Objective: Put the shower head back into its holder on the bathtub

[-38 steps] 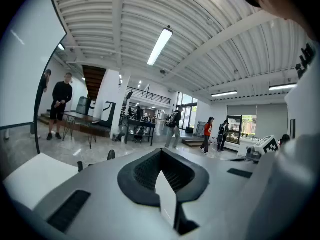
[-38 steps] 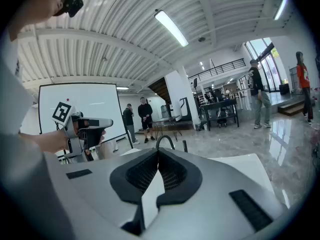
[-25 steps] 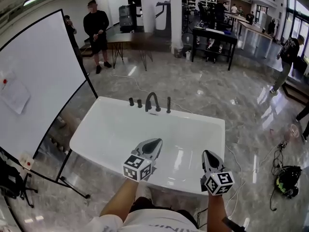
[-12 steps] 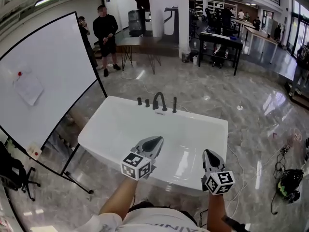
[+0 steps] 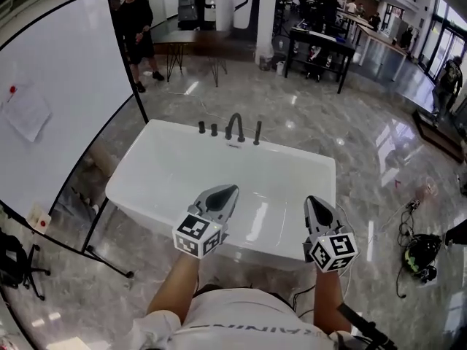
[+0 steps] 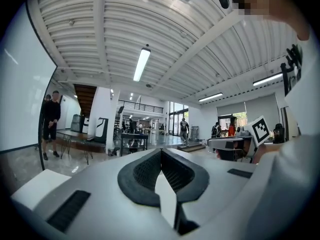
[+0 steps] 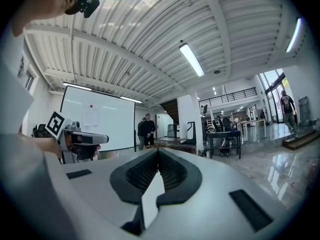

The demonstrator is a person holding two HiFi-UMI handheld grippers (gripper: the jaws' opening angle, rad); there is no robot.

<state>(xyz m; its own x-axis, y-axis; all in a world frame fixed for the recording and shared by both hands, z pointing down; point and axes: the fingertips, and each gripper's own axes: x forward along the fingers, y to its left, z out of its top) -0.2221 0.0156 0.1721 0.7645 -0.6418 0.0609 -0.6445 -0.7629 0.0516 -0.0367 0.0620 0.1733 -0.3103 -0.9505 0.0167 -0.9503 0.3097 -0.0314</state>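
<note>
The white bathtub [image 5: 146, 195] fills the middle of the head view. On its far rim stand a black arched faucet [image 5: 233, 126], two small knobs [image 5: 207, 128] and a slim upright black piece [image 5: 257, 132]; I cannot tell whether that piece is the shower head or its holder. My left gripper [image 5: 227, 191] hovers over the tub's near rim, shut and empty. My right gripper [image 5: 314, 202] is level with it to the right, also shut and empty. In the left gripper view the jaws [image 6: 161, 152] meet with nothing between them. The right gripper view shows the same [image 7: 158, 152].
A large whiteboard on a stand [image 5: 58, 100] stands close to the tub's left side. Two people [image 5: 131, 20] stand behind it, and another person [image 5: 446, 79] is at the far right. Dark tables [image 5: 321, 46] line the back. Cables and a dark bag [image 5: 419, 254] lie on the floor at the right.
Both grippers have moved forward and a little up, over the tub's near rim, still shut. The tub and the whiteboard now sit nearer in the head view.
</note>
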